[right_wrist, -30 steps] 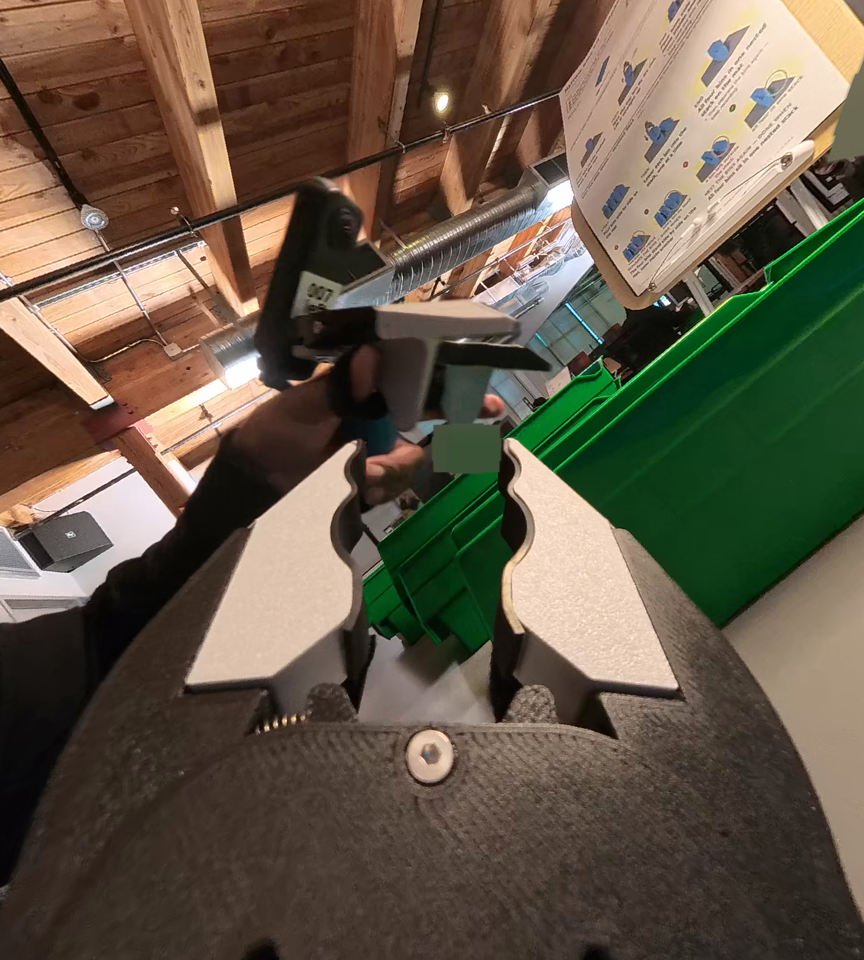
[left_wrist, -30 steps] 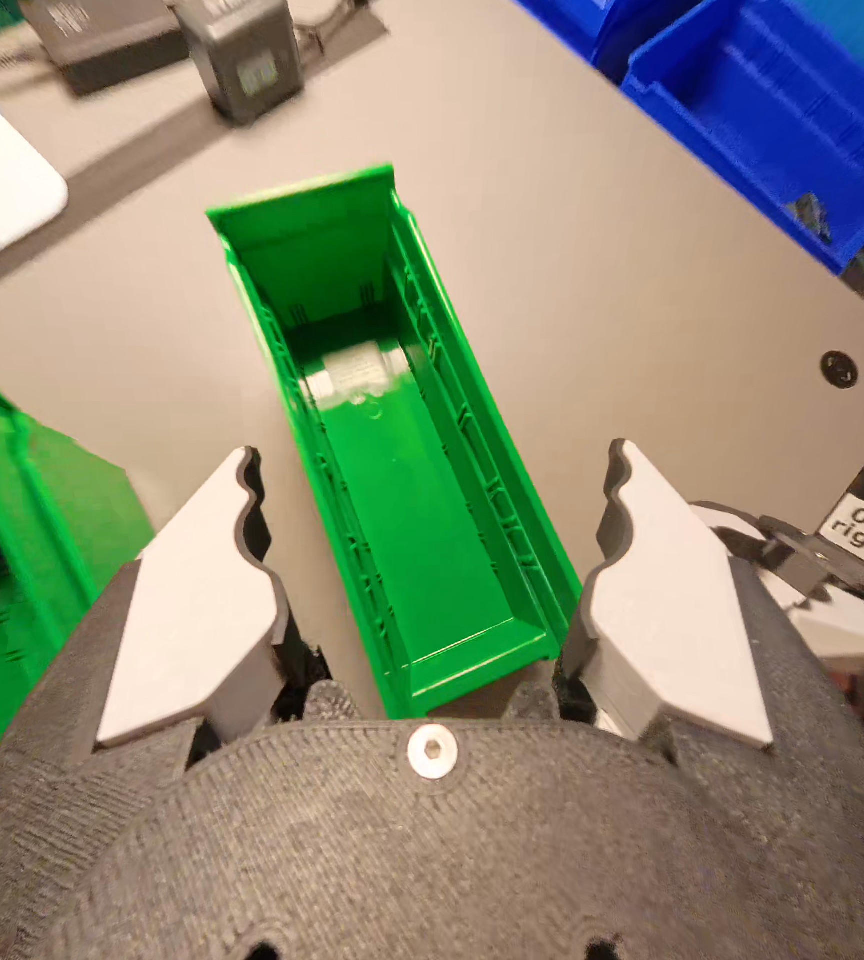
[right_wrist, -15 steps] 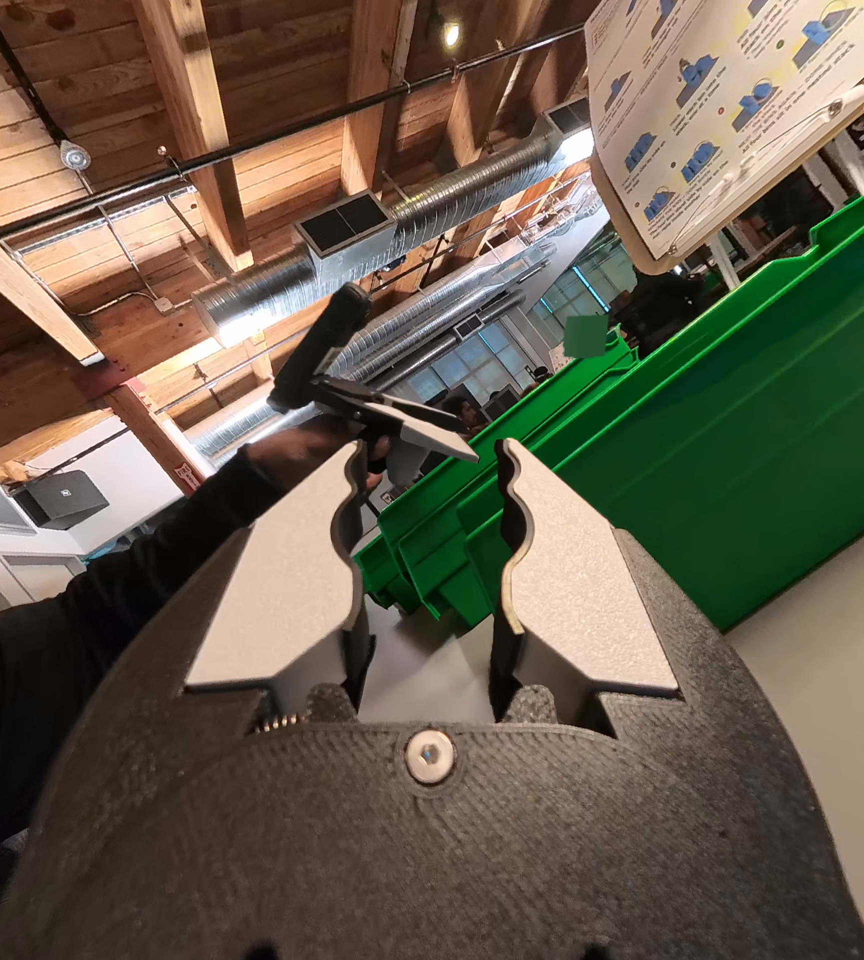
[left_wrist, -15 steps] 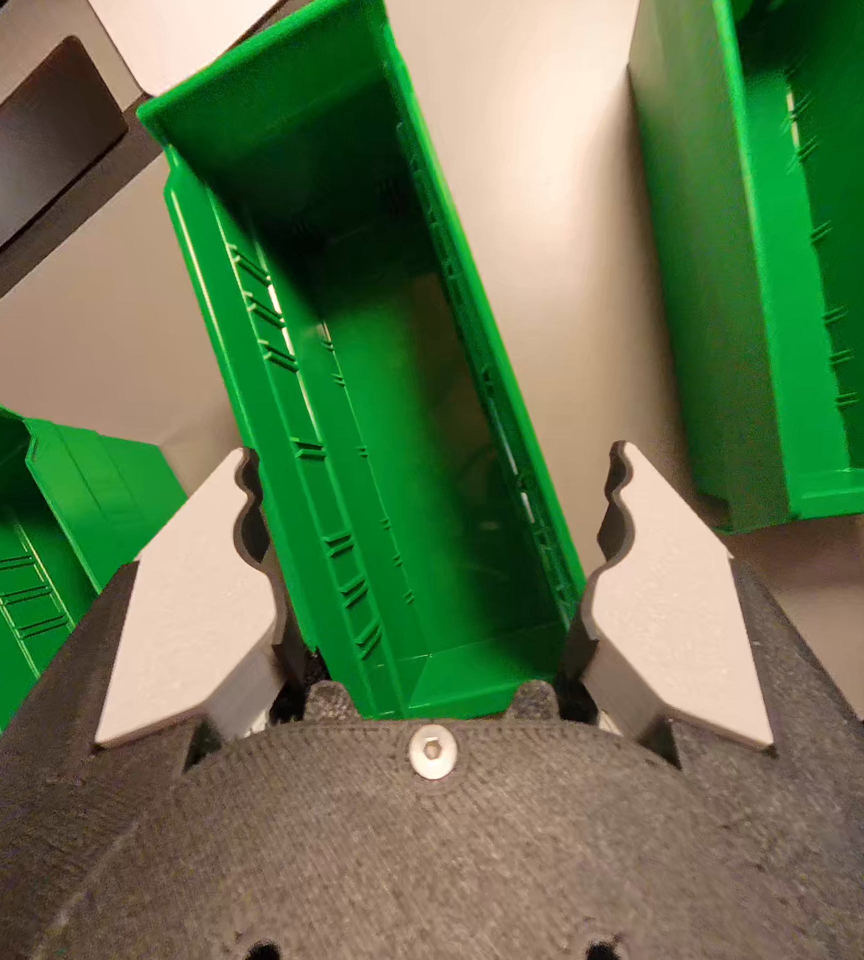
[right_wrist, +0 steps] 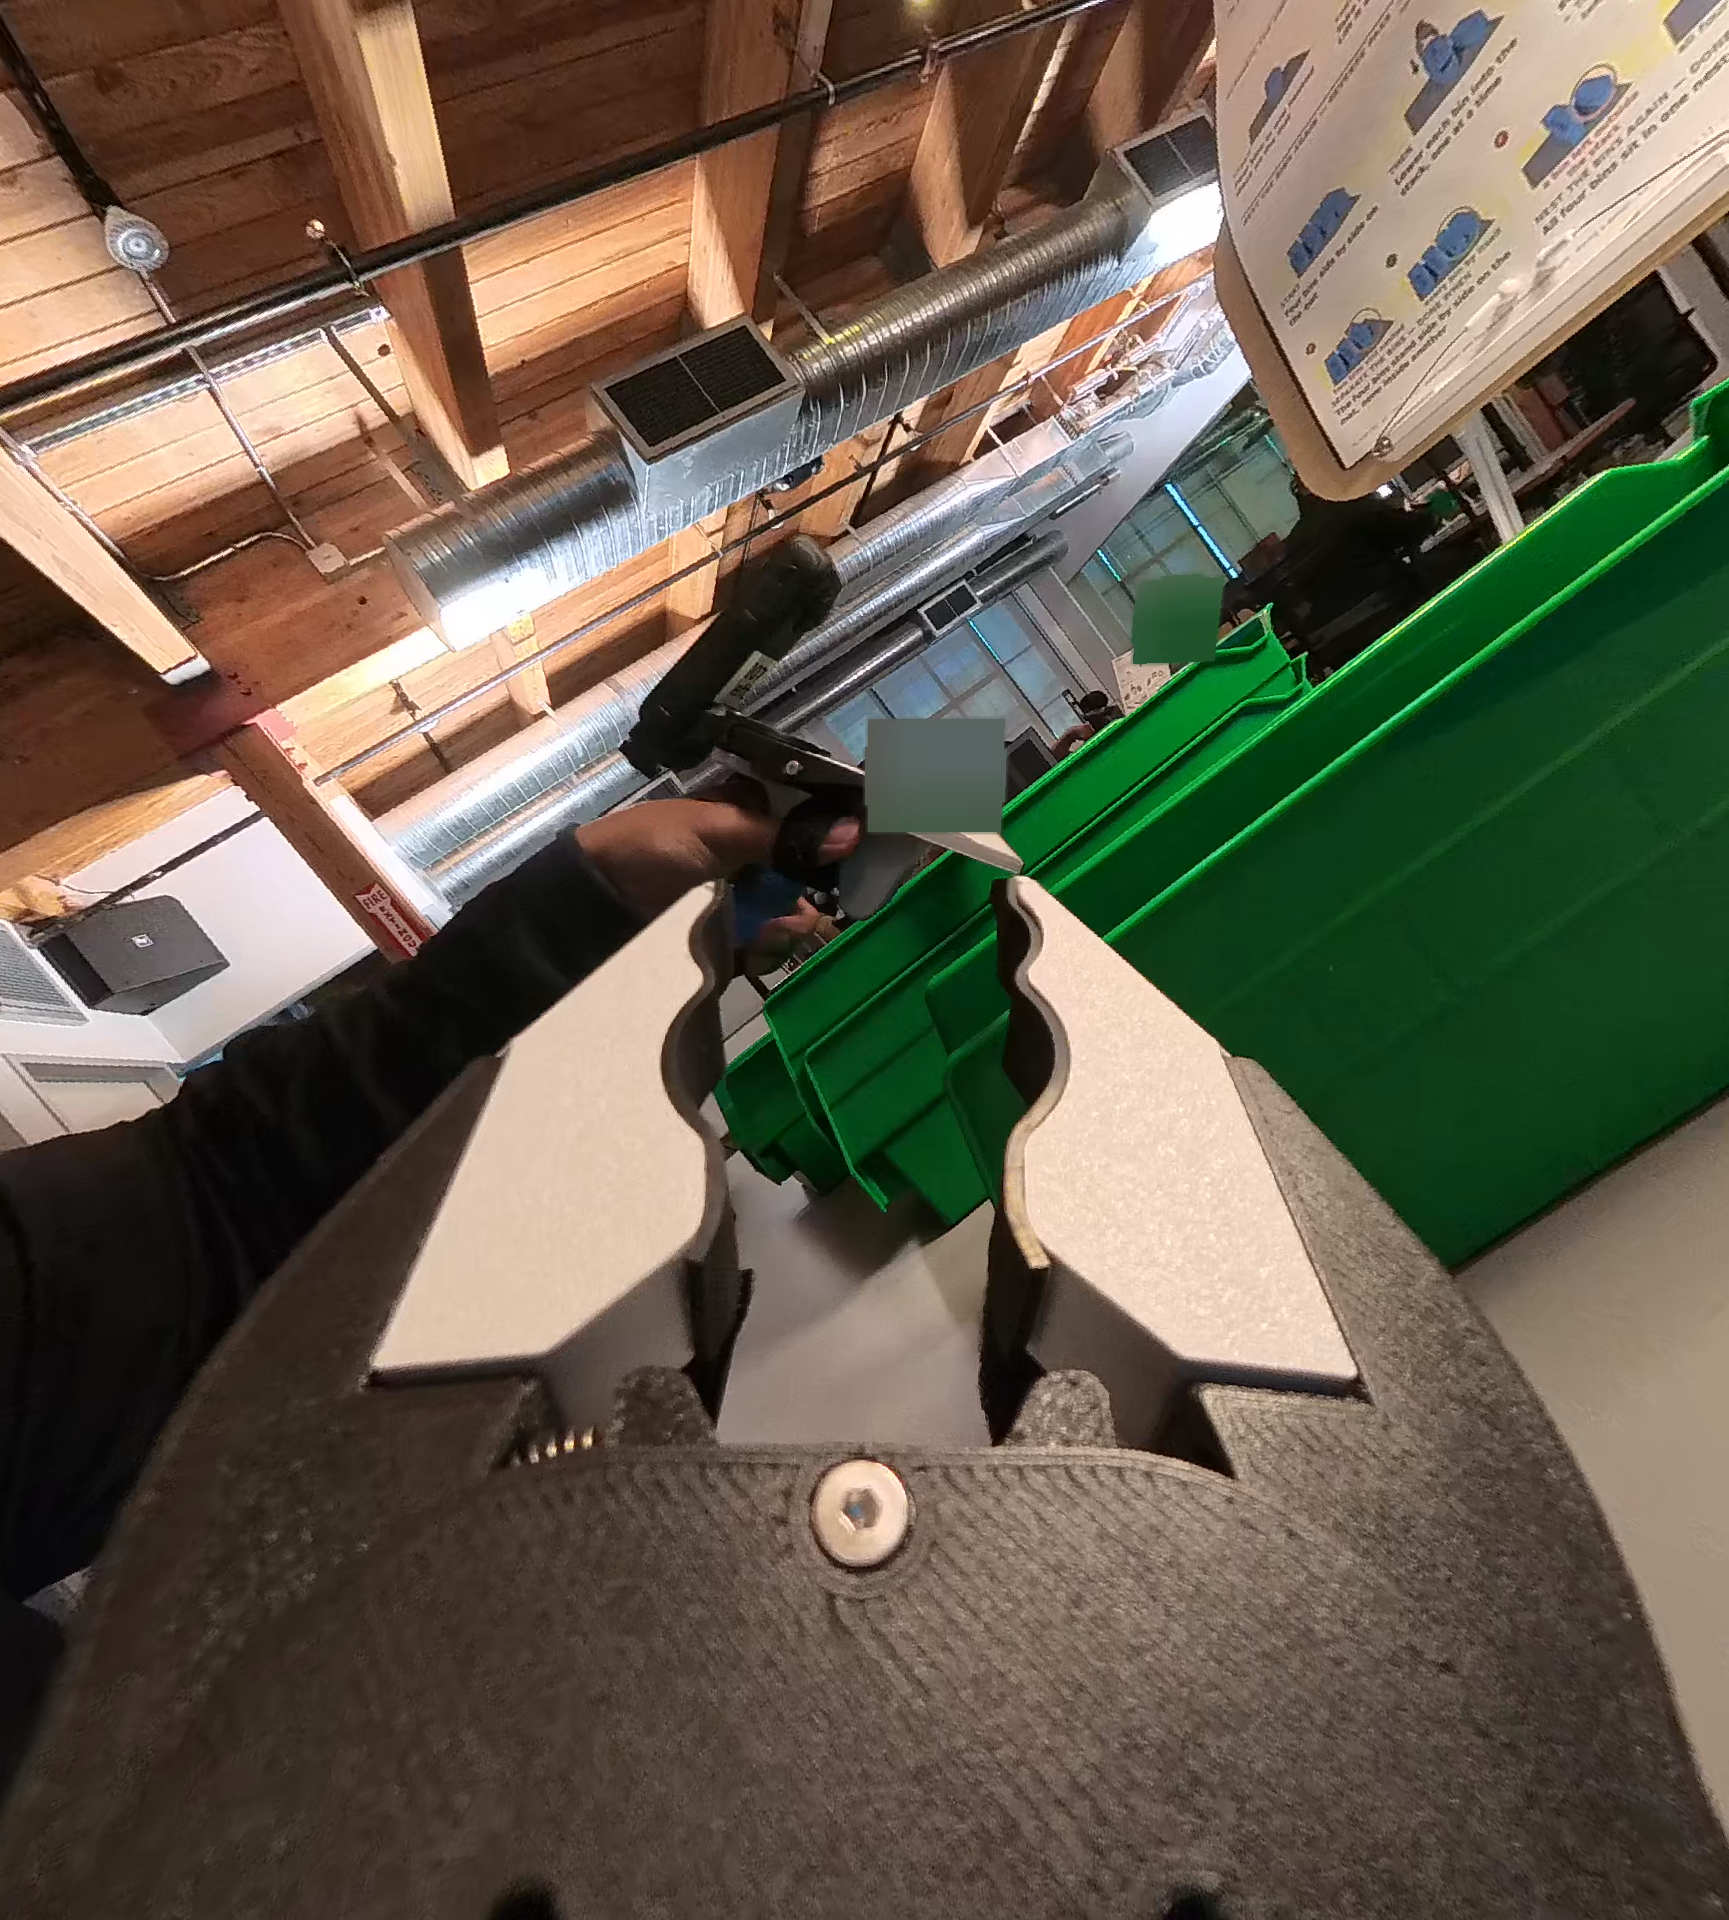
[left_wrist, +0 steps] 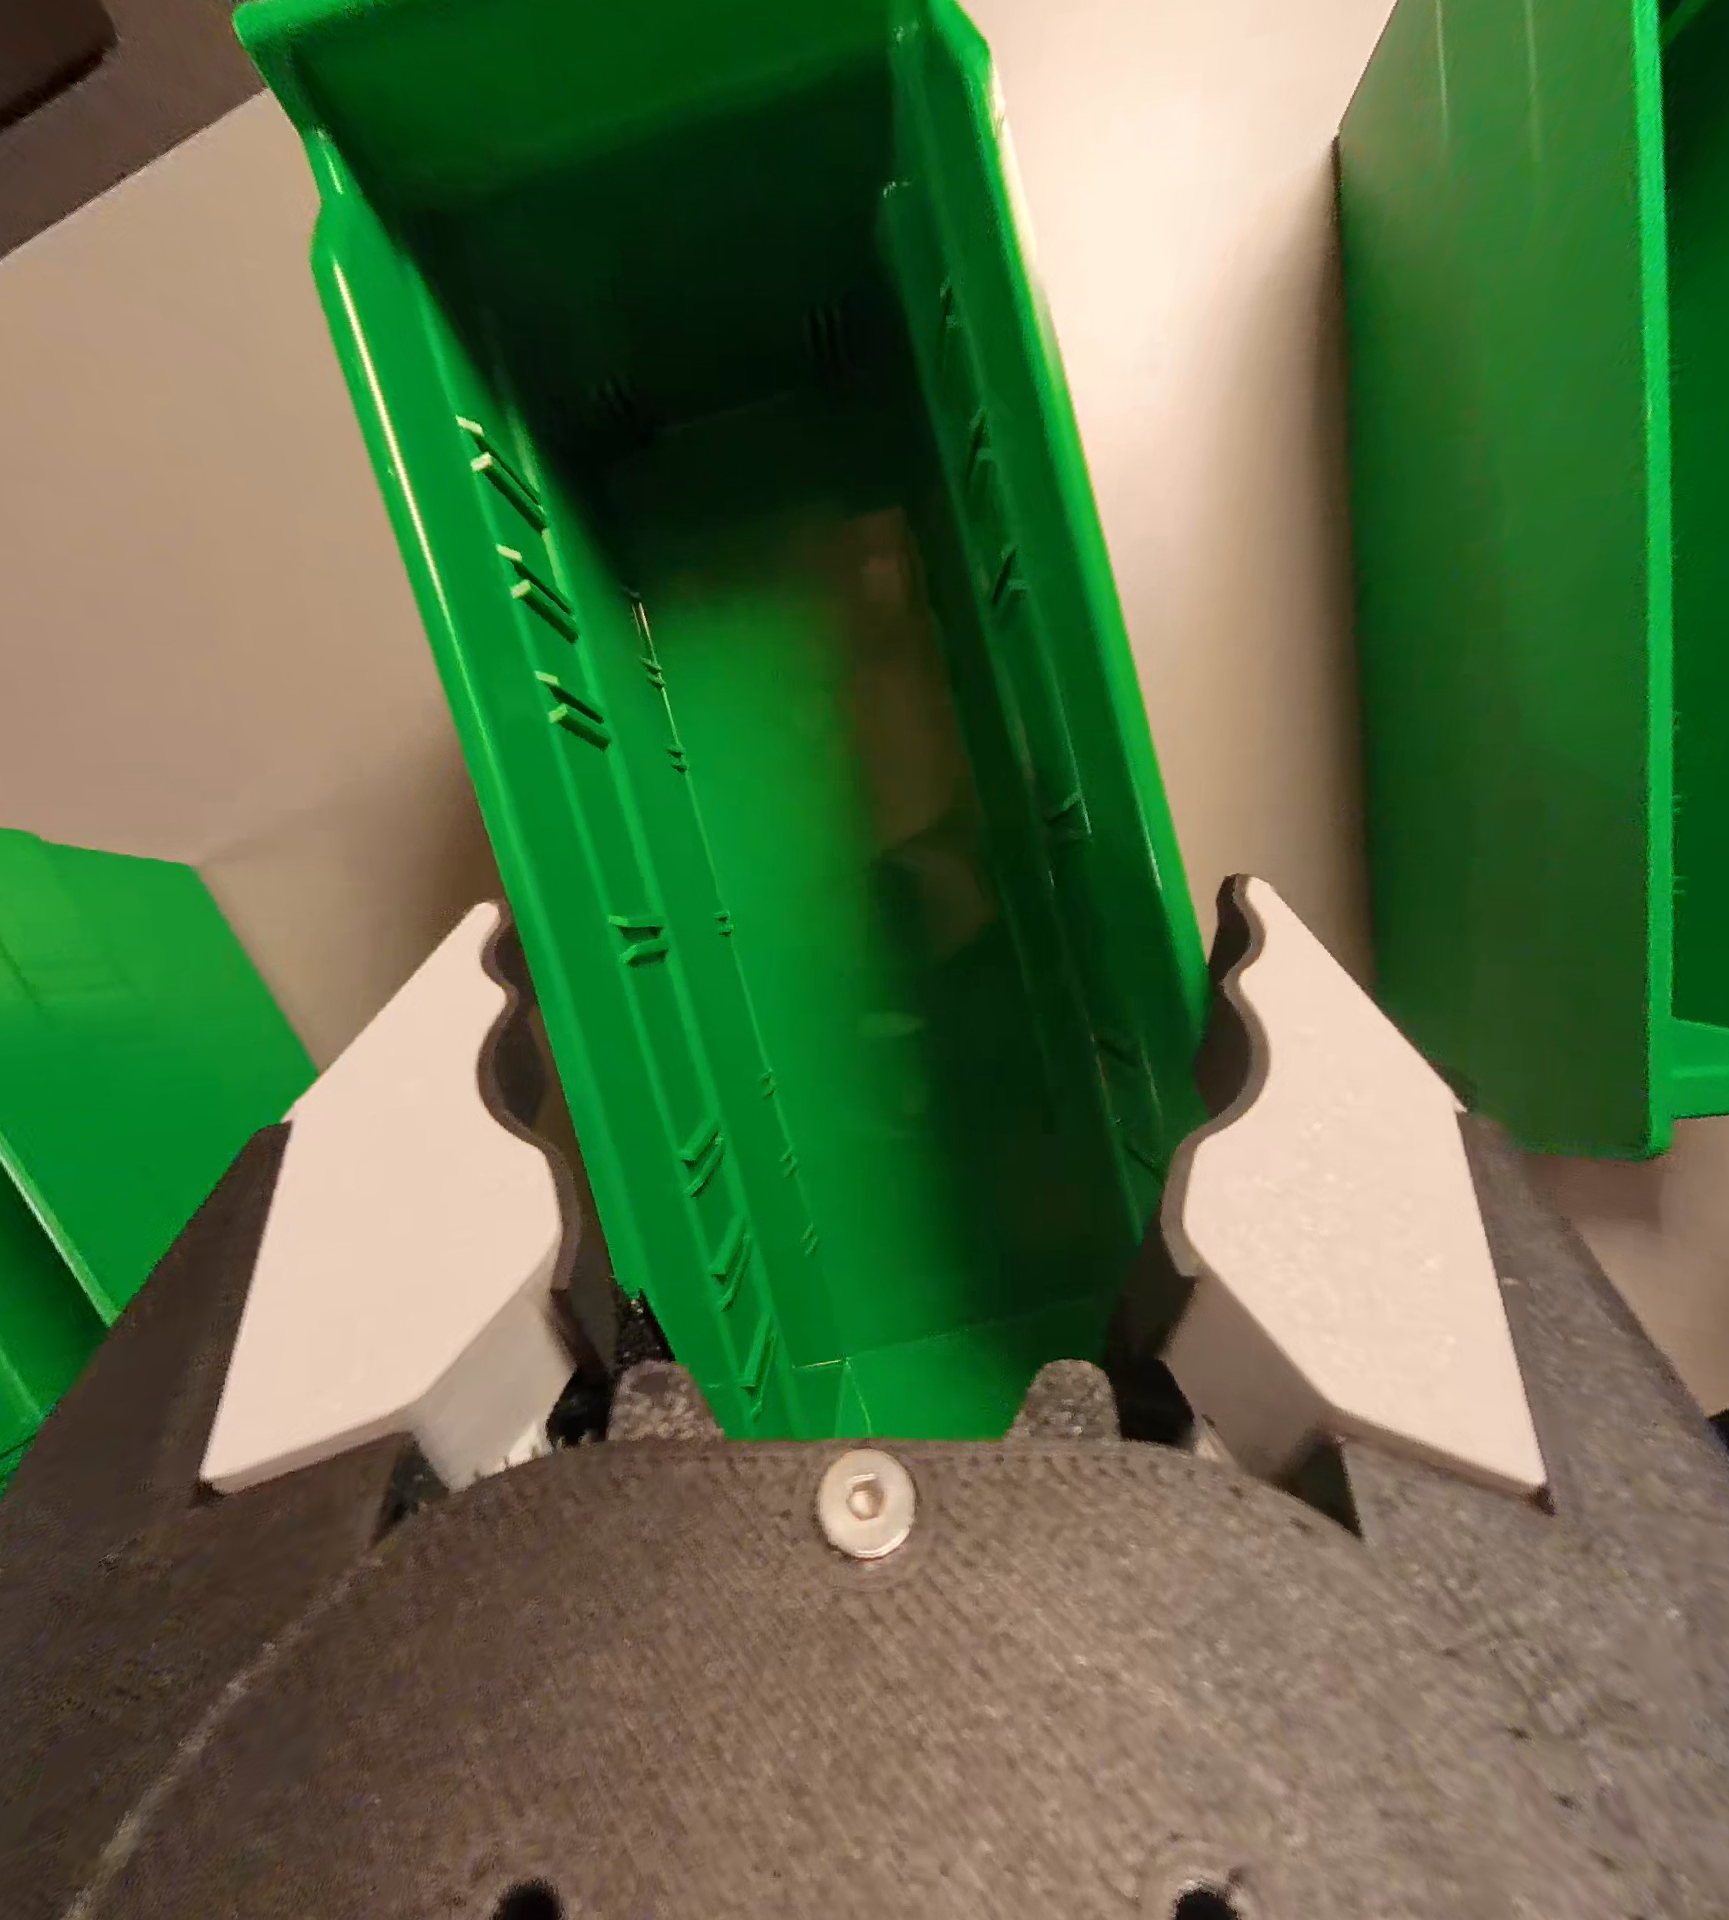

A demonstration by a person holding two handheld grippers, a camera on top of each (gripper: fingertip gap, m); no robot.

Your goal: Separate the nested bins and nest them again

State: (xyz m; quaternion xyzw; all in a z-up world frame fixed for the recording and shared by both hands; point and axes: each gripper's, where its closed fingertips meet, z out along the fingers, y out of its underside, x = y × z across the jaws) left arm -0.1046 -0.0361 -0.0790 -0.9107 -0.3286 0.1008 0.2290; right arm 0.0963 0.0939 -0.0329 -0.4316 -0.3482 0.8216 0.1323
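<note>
Going left to right from the left tool (left_wrist: pixel 860 1039): off to its left there's a green bin (left_wrist: pixel 60 1039) sitting on the beige worktop (left_wrist: pixel 133 520). Dead centre, a long narrow green bin (left_wrist: pixel 787 831) runs straight out between the tool's pale fingers (left_wrist: pixel 403 1174), open side facing the camera. Both fingers look pressed against its long side walls near the closest end, so I'd say the tool is clamped on it across the width. Makes sense to me, the walls are the only thin flat bits you can pinch. It looks lifted and tipped rather than resting flat, though I can't be sure. To the right stands another green bin (left_wrist: pixel 1514 520), well apart from the held one, probably where this one gets dropped in.

The right tool (right_wrist: pixel 860 1039) is low beside the worktop, looking up at the wooden ceiling (right_wrist: pixel 216 208), fingers apart with nothing between them. Ahead of it sits a green bin stack (right_wrist: pixel 891 1091) with a big green bin (right_wrist: pixel 1462 883) right of that. Guess it's just parked out of the way
</note>
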